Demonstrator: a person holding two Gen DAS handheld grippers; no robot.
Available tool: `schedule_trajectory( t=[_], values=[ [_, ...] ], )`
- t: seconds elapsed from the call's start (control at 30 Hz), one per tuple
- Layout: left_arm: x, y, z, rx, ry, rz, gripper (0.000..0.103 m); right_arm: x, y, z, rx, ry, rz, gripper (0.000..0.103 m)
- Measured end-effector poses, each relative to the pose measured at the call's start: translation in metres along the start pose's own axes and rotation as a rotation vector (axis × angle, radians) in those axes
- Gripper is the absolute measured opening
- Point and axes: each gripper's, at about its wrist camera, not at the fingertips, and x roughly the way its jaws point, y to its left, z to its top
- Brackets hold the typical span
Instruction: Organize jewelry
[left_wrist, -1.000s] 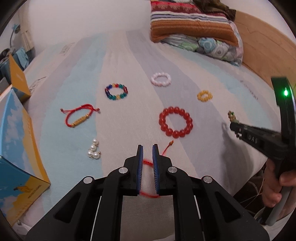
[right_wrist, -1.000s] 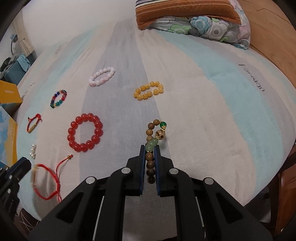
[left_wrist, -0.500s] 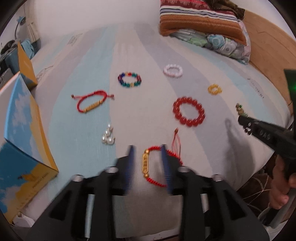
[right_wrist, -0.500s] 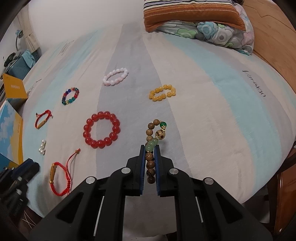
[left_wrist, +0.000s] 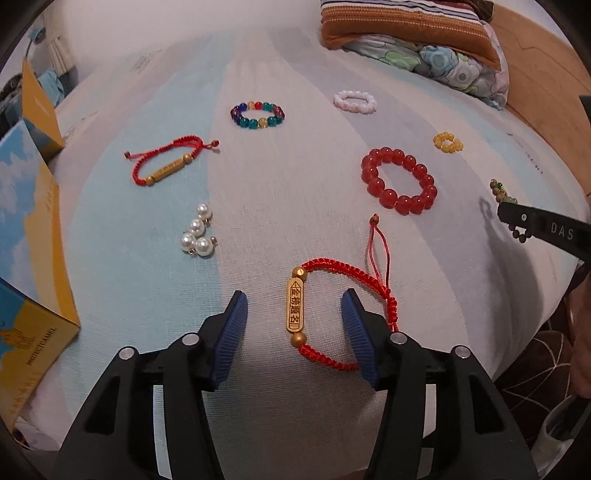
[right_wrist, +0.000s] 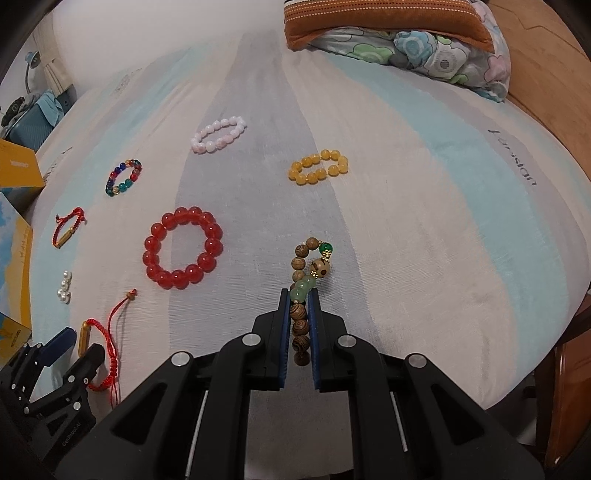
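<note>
My left gripper (left_wrist: 293, 308) is open above a red cord bracelet with a gold tube charm (left_wrist: 295, 311), which lies flat on the bed between the jaws. My right gripper (right_wrist: 298, 306) is shut on a wooden bead bracelet with green beads (right_wrist: 309, 264); it also shows at the right of the left wrist view (left_wrist: 499, 190). On the bed lie a red bead bracelet (left_wrist: 399, 180), a multicoloured one (left_wrist: 257, 115), a pink-white one (left_wrist: 354, 101), a yellow one (left_wrist: 447, 143), a second red cord bracelet (left_wrist: 166, 166) and pearls (left_wrist: 197, 230).
The striped bedsheet (right_wrist: 406, 184) rounds off at the near edge. Yellow and blue cardboard boxes (left_wrist: 26, 236) stand at the left. Pillows (right_wrist: 406, 33) lie at the far end, with a wooden headboard (right_wrist: 546, 62) at the right.
My left gripper opened and let go of the red cord bracelet, which now lies on the bed. The right gripper stays shut on the wooden bead bracelet.
</note>
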Motion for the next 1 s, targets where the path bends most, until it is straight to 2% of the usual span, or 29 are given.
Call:
schedule_trajectory(
  t=[0.07, 0.17, 0.27, 0.4, 0.5, 0.57, 0.63, 0.67, 1.0],
  values=[
    [0.001, -0.001, -0.001, 0.004, 0.004, -0.001, 0.067, 0.0, 0.0, 0.0, -0.002, 0.0, 0.001, 0.009],
    [0.004, -0.008, -0.004, 0.033, 0.007, 0.042, 0.073, 0.0, 0.001, -0.001, -0.003, -0.002, 0.001, 0.009],
    [0.005, -0.012, -0.005, 0.048, 0.006, 0.083, 0.075, 0.0, 0.002, -0.002, -0.004, -0.002, 0.003, 0.009],
    [0.005, -0.009, -0.004, 0.032, 0.01, 0.067, 0.073, 0.0, 0.002, -0.002, -0.005, 0.0, 0.007, 0.009],
    [0.003, -0.01, -0.003, 0.034, 0.012, 0.061, 0.053, 0.0, 0.002, -0.002, -0.004, 0.0, 0.009, 0.009],
    [0.0, -0.01, -0.001, 0.035, 0.013, 0.05, 0.027, -0.001, 0.002, -0.002, -0.003, 0.0, 0.01, 0.009],
    [-0.001, -0.012, 0.0, 0.046, 0.015, 0.063, 0.012, -0.001, 0.002, -0.002, -0.004, 0.0, 0.01, 0.009],
    [-0.002, -0.012, 0.0, 0.05, 0.016, 0.065, 0.008, -0.001, 0.002, -0.002, -0.004, 0.0, 0.01, 0.009],
    [-0.023, -0.013, 0.006, 0.055, -0.023, 0.018, 0.008, -0.002, 0.002, 0.0, -0.002, -0.002, 0.014, 0.009]
  ],
)
